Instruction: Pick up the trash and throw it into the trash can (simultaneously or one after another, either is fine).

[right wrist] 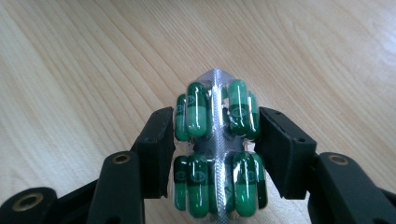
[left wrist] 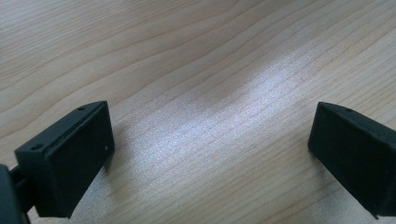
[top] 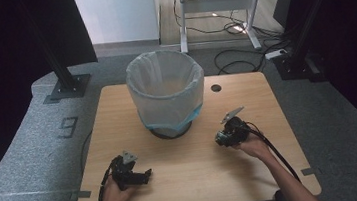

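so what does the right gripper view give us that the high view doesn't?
Right gripper view: the right tongs are shut on a blister pack of green capsules, folded between the pads. High view: the lined bin mid-table, the left tongs near the front edge, both of the person's hands and the floor around. Both: the wooden table.

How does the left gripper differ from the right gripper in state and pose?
The left gripper has its fingers wide apart with nothing between them; the right gripper is shut on a blister pack of green capsules. The left lies low at the table; the right is lifted above it. Both are black and hand-held.
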Demonstrator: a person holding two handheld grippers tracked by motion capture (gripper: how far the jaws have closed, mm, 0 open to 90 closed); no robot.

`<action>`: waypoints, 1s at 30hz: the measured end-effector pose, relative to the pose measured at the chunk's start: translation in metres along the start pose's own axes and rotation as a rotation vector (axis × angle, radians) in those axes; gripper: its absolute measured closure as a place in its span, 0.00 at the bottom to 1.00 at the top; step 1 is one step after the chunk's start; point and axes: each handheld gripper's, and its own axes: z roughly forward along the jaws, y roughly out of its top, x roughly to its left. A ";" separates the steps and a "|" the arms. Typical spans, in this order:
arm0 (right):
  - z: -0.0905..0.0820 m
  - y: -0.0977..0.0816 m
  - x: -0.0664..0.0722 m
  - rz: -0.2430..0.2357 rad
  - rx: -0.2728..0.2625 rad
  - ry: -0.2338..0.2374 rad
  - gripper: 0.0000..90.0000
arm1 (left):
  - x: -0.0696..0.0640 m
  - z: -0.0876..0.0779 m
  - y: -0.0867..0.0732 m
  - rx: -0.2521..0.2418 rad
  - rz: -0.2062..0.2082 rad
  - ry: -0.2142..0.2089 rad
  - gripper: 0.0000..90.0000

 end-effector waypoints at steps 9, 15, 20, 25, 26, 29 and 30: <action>-0.017 0.013 0.001 0.010 -0.004 0.008 0.51 | 0.000 0.000 0.000 0.000 0.000 0.000 0.00; -0.029 0.023 0.001 0.012 -0.015 0.013 0.51 | 0.000 0.000 0.000 0.000 0.000 0.000 0.00; -0.039 0.031 -0.001 0.027 -0.023 0.018 0.50 | 0.000 0.000 0.000 -0.001 -0.001 0.000 0.00; -0.049 0.041 -0.002 0.030 -0.034 0.029 0.50 | 0.000 0.000 0.000 0.000 0.001 0.002 0.00; -0.050 0.042 -0.002 0.028 -0.034 0.030 0.50 | 0.000 0.000 0.000 0.000 0.001 0.002 0.00; -0.056 0.048 -0.002 0.029 -0.038 0.041 0.50 | 0.000 0.000 0.000 -0.001 0.001 0.002 0.00; -0.058 0.050 -0.002 0.027 -0.039 0.040 0.50 | 0.000 0.000 0.000 -0.001 0.001 0.001 0.00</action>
